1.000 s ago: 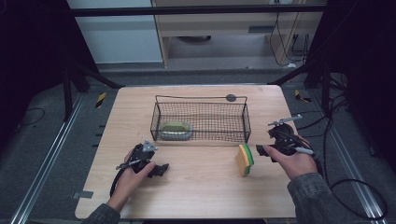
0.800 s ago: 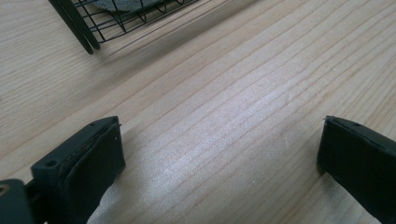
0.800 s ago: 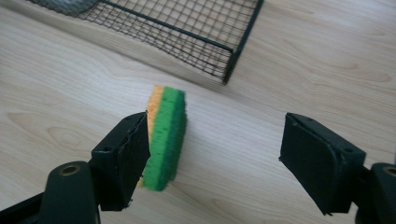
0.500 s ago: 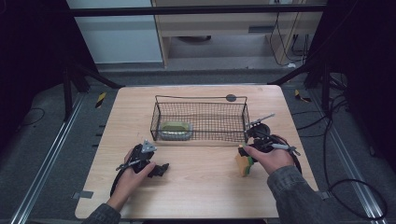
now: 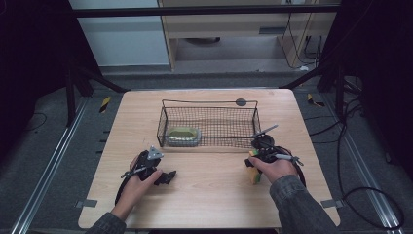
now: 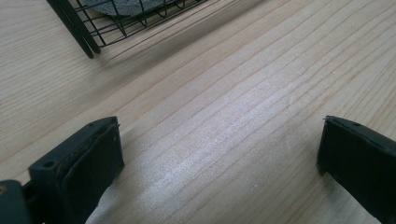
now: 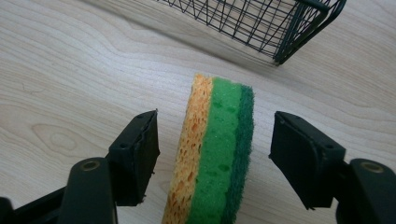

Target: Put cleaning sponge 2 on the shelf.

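The right gripper (image 7: 212,154) stands wide astride the sponge (image 7: 215,154) on edge — light, soft, likely squashy — best pinched across its flat faces, while the left gripper (image 6: 219,163) rests wide open.

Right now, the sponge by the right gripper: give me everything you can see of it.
The sponge is a layered block: porous yellow-orange foam, a bright green middle layer, and a darker green scouring face. It stands on edge on the wooden table, just in front of the wire basket and outside it. The right gripper straddles it with its jaws open, one to each side, with visible gaps, so neither pad touches it. In the high view it shows beside the person's right hand.
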`<state>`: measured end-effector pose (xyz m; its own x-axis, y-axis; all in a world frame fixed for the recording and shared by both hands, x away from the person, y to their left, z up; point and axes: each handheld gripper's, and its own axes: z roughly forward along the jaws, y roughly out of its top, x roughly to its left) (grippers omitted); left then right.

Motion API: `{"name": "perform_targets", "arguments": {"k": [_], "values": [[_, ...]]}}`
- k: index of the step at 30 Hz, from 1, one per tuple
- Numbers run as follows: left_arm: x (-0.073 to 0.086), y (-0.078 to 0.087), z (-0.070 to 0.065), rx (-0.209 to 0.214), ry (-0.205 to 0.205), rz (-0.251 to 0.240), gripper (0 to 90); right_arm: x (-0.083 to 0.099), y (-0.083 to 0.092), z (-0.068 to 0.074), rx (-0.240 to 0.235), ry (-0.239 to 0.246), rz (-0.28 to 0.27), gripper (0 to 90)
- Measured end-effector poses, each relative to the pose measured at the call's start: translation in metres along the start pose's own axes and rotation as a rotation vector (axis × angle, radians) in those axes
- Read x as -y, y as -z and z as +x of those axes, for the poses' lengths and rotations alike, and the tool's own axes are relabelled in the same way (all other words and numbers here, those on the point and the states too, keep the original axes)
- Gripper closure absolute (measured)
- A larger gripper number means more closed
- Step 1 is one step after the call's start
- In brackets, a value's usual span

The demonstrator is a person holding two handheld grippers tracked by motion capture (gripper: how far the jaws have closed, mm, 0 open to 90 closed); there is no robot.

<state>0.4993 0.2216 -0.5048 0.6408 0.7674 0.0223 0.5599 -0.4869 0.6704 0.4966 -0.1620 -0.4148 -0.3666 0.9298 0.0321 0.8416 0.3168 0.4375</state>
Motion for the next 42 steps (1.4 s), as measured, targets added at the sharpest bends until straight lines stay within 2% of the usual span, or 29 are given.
{"name": "perform_targets", "arguments": {"k": [5,13,21,29,42], "values": [[0.0,0.0,0.0,0.002,-0.001,-0.002,0.0,0.0,-0.005,0.001,-0.007,-0.008,0.014,36.2],[0.0,0.0,0.0,0.002,-0.003,-0.003,0.0,0.001,-0.011,0.003,-0.011,0.006,0.035,43.9],[0.0,0.0,0.001,0.005,-0.004,-0.005,0.0,0.003,-0.008,0.0,-0.036,0.017,0.027,62.7],[0.001,0.0,0.001,0.007,-0.007,-0.009,0.0,0.004,-0.001,-0.006,-0.041,0.022,0.01,63.7],[0.001,0.0,0.002,0.008,-0.01,-0.011,0.0,0.001,0.014,-0.029,-0.026,0.036,-0.041,63.7]]}}
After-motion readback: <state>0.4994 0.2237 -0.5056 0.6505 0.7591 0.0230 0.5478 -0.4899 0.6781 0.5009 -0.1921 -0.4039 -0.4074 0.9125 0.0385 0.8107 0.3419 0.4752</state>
